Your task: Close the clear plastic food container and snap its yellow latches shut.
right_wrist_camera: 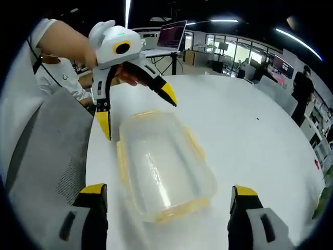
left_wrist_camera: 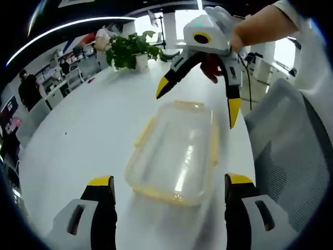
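**Two open grippers face each other over a lidded container**

The white table [left_wrist_camera: 104,120] carries everything here, and a grey mesh chair [left_wrist_camera: 291,156] stands at its edge, just beside the container. The clear plastic food container [left_wrist_camera: 177,151] lies flat on the table near that edge, its lid resting on top, with yellow latches [left_wrist_camera: 144,131] along its sides; whether they are snapped down cannot be told from the blurred pictures.

In the left gripper view the left gripper [left_wrist_camera: 170,190] sits at the near short end of the container, jaws spread wide, wider than the container, and holding nothing. The right gripper [left_wrist_camera: 200,104] hangs above the container's far end, a hand behind it, its yellow-tipped jaws parted and empty.

In the right gripper view the container [right_wrist_camera: 164,164] lies between the spread jaws of the right gripper [right_wrist_camera: 169,195], and the left gripper [right_wrist_camera: 138,114] hovers beyond it.

A potted plant [left_wrist_camera: 130,49] stands on the table well beyond the container.
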Demonstrator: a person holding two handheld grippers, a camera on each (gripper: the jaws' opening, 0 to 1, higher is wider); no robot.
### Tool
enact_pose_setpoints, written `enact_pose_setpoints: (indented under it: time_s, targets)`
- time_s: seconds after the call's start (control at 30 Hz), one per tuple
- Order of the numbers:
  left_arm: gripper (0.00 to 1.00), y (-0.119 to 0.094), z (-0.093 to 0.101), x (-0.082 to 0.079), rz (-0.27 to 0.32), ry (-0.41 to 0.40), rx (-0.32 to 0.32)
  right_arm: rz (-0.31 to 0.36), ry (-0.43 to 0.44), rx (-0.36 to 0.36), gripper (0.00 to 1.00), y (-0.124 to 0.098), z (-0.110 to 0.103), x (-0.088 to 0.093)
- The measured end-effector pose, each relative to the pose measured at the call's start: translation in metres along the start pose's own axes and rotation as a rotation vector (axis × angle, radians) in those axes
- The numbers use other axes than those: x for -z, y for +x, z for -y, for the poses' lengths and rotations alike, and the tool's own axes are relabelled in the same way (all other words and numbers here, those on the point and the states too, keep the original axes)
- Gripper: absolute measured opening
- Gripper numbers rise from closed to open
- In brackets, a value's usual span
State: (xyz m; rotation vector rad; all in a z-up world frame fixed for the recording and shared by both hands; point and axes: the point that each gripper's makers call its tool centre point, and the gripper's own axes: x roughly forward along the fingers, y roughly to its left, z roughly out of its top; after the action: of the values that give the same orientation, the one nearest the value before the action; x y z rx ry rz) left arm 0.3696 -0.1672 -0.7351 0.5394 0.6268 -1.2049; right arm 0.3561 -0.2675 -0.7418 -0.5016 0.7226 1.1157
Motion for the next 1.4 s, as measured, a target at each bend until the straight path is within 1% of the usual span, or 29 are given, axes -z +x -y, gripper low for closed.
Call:
enact_pose_setpoints:
  time_s: [0.07,0.13,0.2,0.3,0.37,0.53,0.63,0.73,0.8,1.07,1.3,1.4]
  targets:
    - [0.85,0.002,0.001,0.000,0.000,0.004,0.006,0.001,0.007,-0.008,0.96,0.001,-0.001,0.001]
    - [0.83,0.003,0.004,-0.001,0.002,0.010,0.020,-0.007,-0.006,-0.006,0.94,0.001,-0.001,0.003]
    - [0.82,0.004,0.004,-0.001,-0.003,0.025,0.014,-0.008,0.000,-0.012,0.93,0.002,-0.002,0.004]
    - [0.83,0.006,0.004,0.000,-0.004,0.019,0.014,-0.013,-0.009,-0.009,0.90,0.004,0.000,0.005]
    - [0.83,0.008,0.004,0.003,-0.020,0.028,0.012,-0.012,-0.002,-0.009,0.89,0.006,0.000,0.003]
    - [0.79,0.010,0.005,0.005,-0.025,0.027,0.016,-0.017,-0.020,-0.012,0.86,0.010,-0.002,0.000]
    - [0.78,0.011,0.005,0.004,-0.028,0.025,0.015,-0.022,-0.045,-0.004,0.80,0.011,0.000,0.000]
    - [0.76,0.012,0.003,0.004,-0.029,0.028,0.006,-0.032,-0.056,0.014,0.76,0.011,0.004,0.001]
    - [0.72,0.012,0.000,0.005,-0.034,0.036,-0.007,-0.033,-0.064,0.008,0.76,0.012,0.003,0.001]
    - [0.72,0.012,0.000,0.005,-0.038,0.037,-0.012,-0.015,-0.065,0.007,0.75,0.011,0.003,0.000]
    - [0.71,0.011,0.000,0.006,-0.045,0.037,-0.015,-0.022,-0.066,0.007,0.75,0.012,0.002,0.000]
    - [0.71,0.009,-0.001,0.008,-0.046,0.036,-0.015,-0.022,-0.067,0.006,0.75,0.014,0.001,-0.003]
